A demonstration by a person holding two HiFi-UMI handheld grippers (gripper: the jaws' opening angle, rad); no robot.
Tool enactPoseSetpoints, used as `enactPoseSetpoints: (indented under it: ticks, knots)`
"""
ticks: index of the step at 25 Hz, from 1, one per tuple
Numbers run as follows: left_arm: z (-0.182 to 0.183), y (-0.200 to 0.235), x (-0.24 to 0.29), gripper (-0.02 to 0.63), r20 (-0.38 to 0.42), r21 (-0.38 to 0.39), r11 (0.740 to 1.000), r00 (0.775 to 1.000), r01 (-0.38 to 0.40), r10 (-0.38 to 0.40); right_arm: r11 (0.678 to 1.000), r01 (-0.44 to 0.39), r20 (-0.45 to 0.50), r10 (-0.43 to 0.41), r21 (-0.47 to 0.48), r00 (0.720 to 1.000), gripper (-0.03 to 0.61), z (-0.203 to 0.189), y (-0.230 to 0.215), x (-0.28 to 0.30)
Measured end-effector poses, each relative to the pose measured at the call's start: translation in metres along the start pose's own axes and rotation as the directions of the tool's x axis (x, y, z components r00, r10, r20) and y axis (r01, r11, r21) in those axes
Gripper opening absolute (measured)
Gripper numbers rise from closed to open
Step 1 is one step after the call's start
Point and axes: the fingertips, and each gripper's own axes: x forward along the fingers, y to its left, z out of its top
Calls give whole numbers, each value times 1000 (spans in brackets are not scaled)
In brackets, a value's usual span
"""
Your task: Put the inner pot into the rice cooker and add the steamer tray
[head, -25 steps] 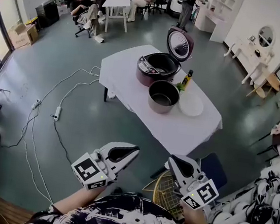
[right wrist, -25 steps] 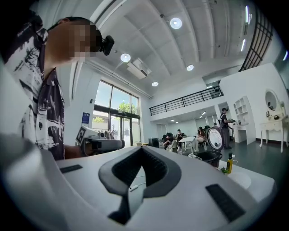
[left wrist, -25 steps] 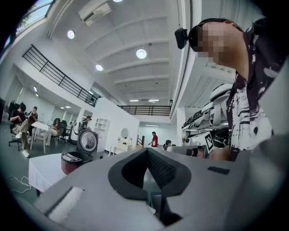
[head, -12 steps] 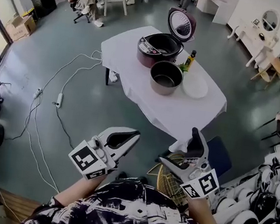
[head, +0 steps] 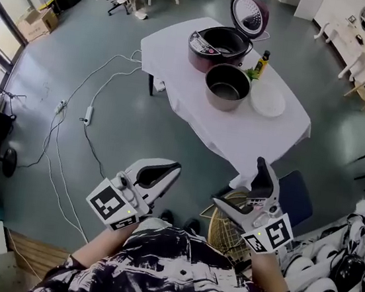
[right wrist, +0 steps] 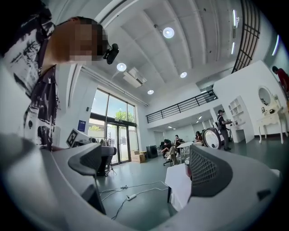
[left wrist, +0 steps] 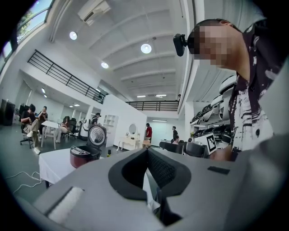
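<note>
Approach: inner pot (head: 227, 86) waits just this side of the open rice cooker (head: 217, 46), steamer tray (head: 268, 100) beside it, on the white-draped bench (head: 250, 137). Left tongs (head: 169, 170) pressed together, right tongs (head: 239, 183) just sprung wide, both empty, well short. Next, I'd say: close in, grip the pot's rim. Grey floor (head: 68, 53), trailing cables (head: 96, 144).

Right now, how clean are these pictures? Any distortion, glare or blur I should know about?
Head view: strong fisheye bend and dark corners, but the rice cooker and inner pot on the white table read sharp. Left gripper view: round black vignette, ceiling lamps flare, and the near jaws look soft. Right gripper view: same vignette, and the bright windows glare mildly.
</note>
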Motion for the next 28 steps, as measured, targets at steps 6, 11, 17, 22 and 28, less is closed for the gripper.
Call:
enactPoseSetpoints:
  ticks: [6, 11, 17, 22, 28]
  knots:
    - [-7, 38, -6, 5, -2, -25, 1000, 1000, -6, 6, 1000, -29, -25, 29, -9, 999, 555, -13, -3, 45]
    - [-3, 107, -14, 5, 20, -43, 998, 999, 35, -34, 999, -7, -41, 6, -33, 999, 555, -26, -8, 117]
    - [23, 202, -32, 5, 51, -26, 997, 997, 67, -65, 997, 9, -38, -12, -83, 999, 555, -24, -6, 213]
    - [35, 259, -47, 5, 55, -19, 996, 995, 84, -83, 995, 30, -45, -34, -94, 998, 555, -31, -3, 267]
    - [41, 312, -37, 5, 64, -30, 997, 995, 77, -75, 997, 36, -74, -41, -74, 996, 555, -46, -20, 309]
